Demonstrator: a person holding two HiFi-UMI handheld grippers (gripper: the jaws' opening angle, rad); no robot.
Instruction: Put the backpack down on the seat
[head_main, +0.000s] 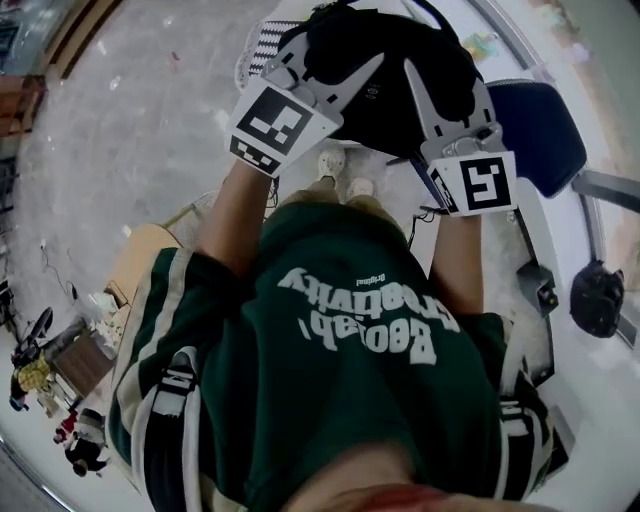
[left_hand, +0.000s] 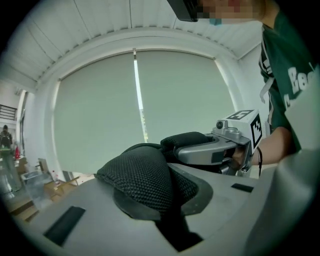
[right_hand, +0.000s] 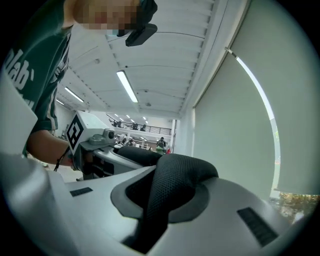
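In the head view I hold the black backpack (head_main: 390, 50) up in front of my chest with both grippers. My left gripper (head_main: 330, 62) is shut on a padded black mesh strap (left_hand: 142, 180) of the bag. My right gripper (head_main: 440, 72) is shut on another mesh strap (right_hand: 175, 185). Each gripper view shows the other gripper just across the bag: the right one (left_hand: 200, 150) and the left one (right_hand: 115, 150). The blue seat (head_main: 540, 130) of a chair lies to the right, just beyond my right gripper. Most of the backpack's body is hidden behind the grippers.
My shoes (head_main: 340, 170) stand on the pale floor below the bag. A white patterned basket (head_main: 258, 45) lies behind the backpack at the left. A cardboard box (head_main: 140, 262) sits at my left, and a black round object (head_main: 597, 297) at the right by a white desk edge (head_main: 540, 250).
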